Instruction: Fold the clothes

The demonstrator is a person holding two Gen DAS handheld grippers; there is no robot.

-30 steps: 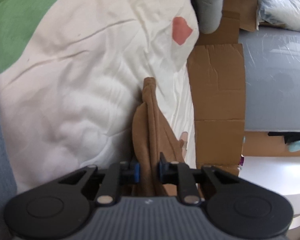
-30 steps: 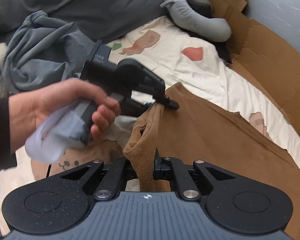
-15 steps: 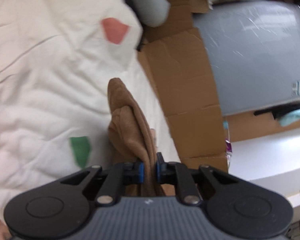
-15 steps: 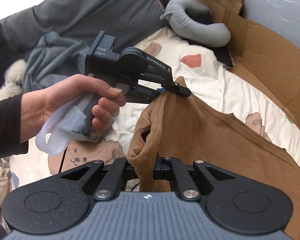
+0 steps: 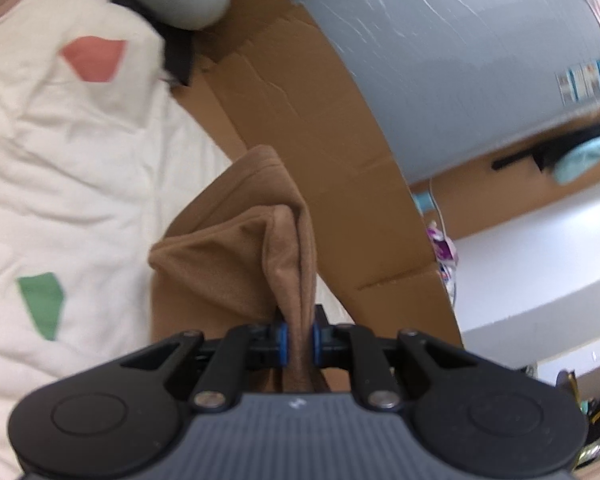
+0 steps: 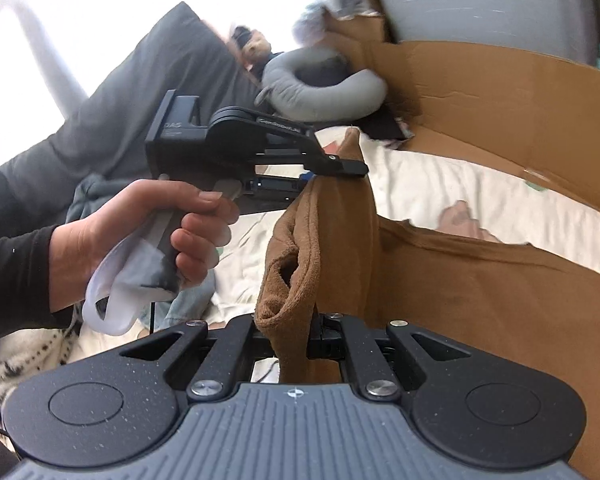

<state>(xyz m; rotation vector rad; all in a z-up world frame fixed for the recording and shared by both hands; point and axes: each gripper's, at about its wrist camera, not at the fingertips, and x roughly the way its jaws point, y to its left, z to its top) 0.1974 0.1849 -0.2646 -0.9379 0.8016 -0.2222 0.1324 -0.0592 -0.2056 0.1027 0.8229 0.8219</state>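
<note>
Since a second ago you have lifted both grippers and swung them toward the cardboard side of the bed, and the brown garment [image 6: 480,300] has come up with them — its top edge now hangs between your two tools instead of lying low on the sheet.

Your left gripper [image 5: 299,338] is nearly closed, its blue-edged pads pinching a bunched fold of the brown fabric that rises in a peak just beyond the fingers. In the right wrist view you see that same tool from the side, held in your left hand [image 6: 148,236], its fingertips clamped on a raised corner of the garment on the far side.

Your right gripper [image 6: 314,334] is all but fully closed on the near corner, where a rolled hem opening sags to the left of the jaws. From both pinched corners the cloth drapes down and spreads to the right across the white patterned sheet [image 5: 60,168].

Flattened cardboard [image 5: 320,128] lines the right edge of the bed, with a grey panel [image 5: 460,60] behind it. At the far end lies a grey neck pillow [image 6: 320,88], and a dark grey pillow [image 6: 140,92] leans at the far left, with a grey-blue garment [image 6: 88,200] crumpled below it — partly hidden behind your hand.
</note>
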